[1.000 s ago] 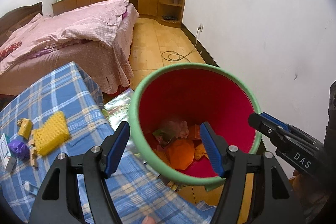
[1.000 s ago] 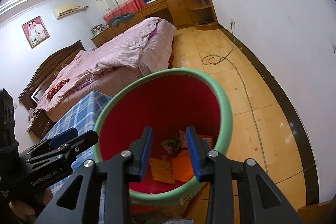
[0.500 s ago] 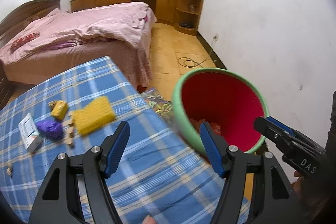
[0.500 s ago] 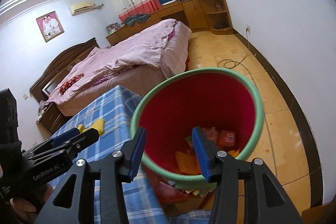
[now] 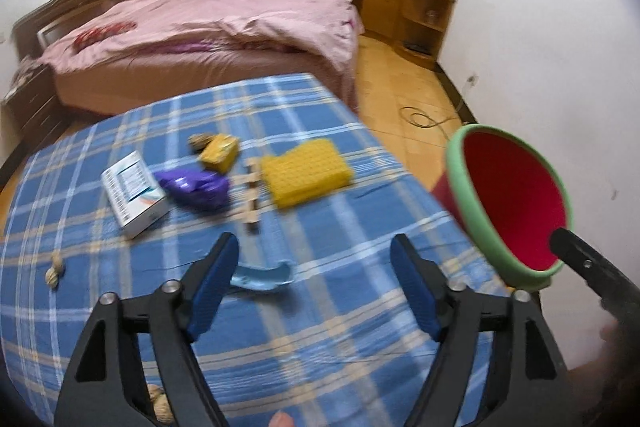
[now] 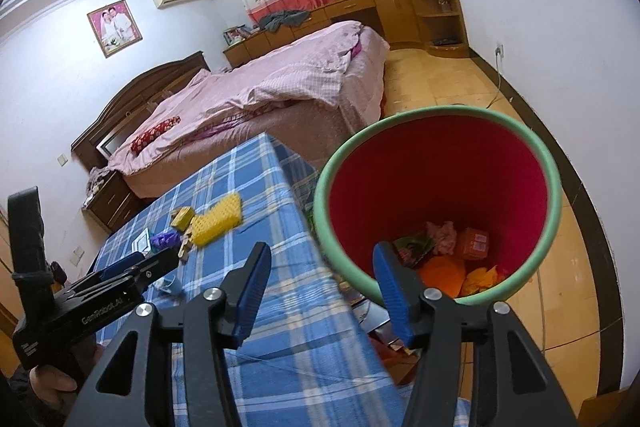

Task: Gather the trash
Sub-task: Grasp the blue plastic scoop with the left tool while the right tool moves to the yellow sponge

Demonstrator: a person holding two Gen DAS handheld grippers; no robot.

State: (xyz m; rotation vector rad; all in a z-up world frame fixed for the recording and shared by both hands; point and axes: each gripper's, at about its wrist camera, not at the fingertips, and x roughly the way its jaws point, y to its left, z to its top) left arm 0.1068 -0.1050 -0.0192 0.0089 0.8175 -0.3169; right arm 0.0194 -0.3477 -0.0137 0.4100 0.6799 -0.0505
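**Both grippers empty, trash left on the table, bin off the edge**

The left gripper (image 5: 314, 275) is seen hanging over the blue plaid tablecloth (image 5: 360, 347) with its jaws spread wide and nothing between the pads; they've just been opening a bit further. Just past its tips, at about 11 o'clock, a light blue curved scrap (image 5: 262, 277) is lying flat on the cloth.

Further out at 12 o'clock a small pile of trash is grouped together: a yellow bumpy sponge-like block (image 5: 306, 173), a purple crumpled wrapper (image 5: 196, 187) just beside it at 9 o'clock, a white box (image 5: 134, 193) touching the wrapper's left side, and a yellow packet (image 5: 220, 153) above the wrapper. A few small wooden pieces (image 5: 252, 201) are wedged between the block and the wrapper. Two walnut-ish lumps (image 5: 54, 269) are sitting well apart from that, out at 9 o'clock.

The bin (image 6: 440, 199), red inside with a green rim, is found at 3 o'clock off the table edge. In the right wrist view its mouth is looked into directly, with orange and pink rubbish (image 6: 452, 251) at the bottom.

The right gripper (image 6: 320, 287) is held above the table edge beside the bin, jaws released and empty, having just been opening. A pink bed (image 6: 272, 91) is in the background.
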